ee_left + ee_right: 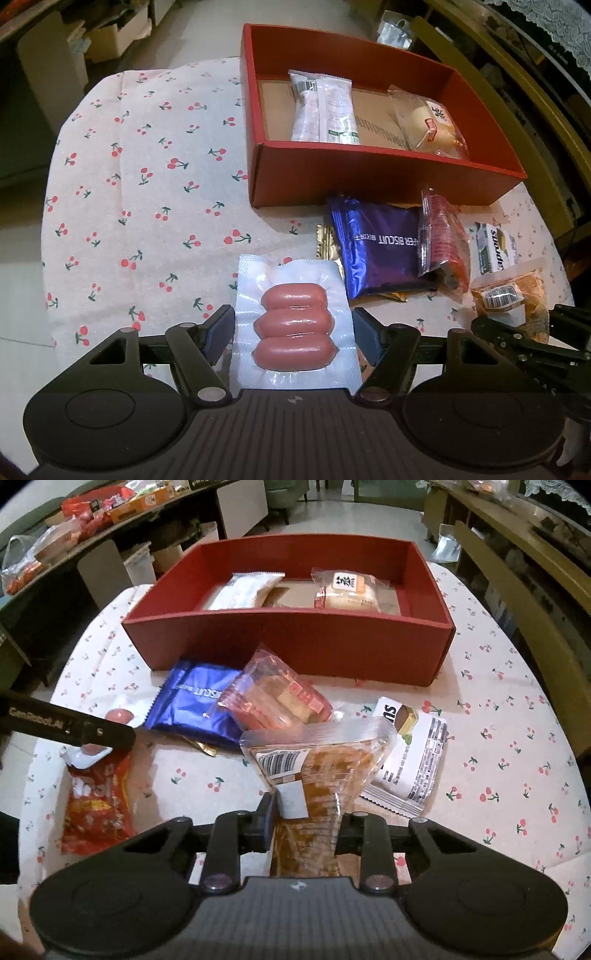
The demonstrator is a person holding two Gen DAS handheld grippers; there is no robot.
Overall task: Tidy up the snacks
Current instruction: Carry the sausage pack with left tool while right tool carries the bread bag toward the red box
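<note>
Left gripper (293, 334): sausage pack (295, 328), three pink sausages sealed in clear plastic, sits square between the jaws; both pads press the pack's side edges, jaws about half open, pack held. Right gripper (303, 821): clear-wrapped brown snack (317, 771) with a barcode label and a blank white sticker runs lengthwise between the jaws; they are pinched narrow on its near end, wrapper bunched at the pads. No earlier frame, so only the static grip. Both sit over the table with the cherry-print cloth (147, 184). Red box (295, 642) lies beyond the loose pile, open top, two items inside: white wrapped bar (245, 590) on the left, pale bun in clear wrap (349, 592) on the right with a label in characters too small to read. Loose on the cloth: blue biscuit pack (380, 251) reading "BISCUIT", touching the box-side of the sausage pack's corner; red-tinted clear packet (277, 698) overlapping the blue one; white packet (410, 753) with partial letters "SU", partly under the brown snack; gold wrapper (327, 245) poking out under the blue pack; red-orange chip bag (96, 805) at the near left, print not legible. Left gripper's finger, seen from the right wrist, reads "GenRobot.AI".
</note>
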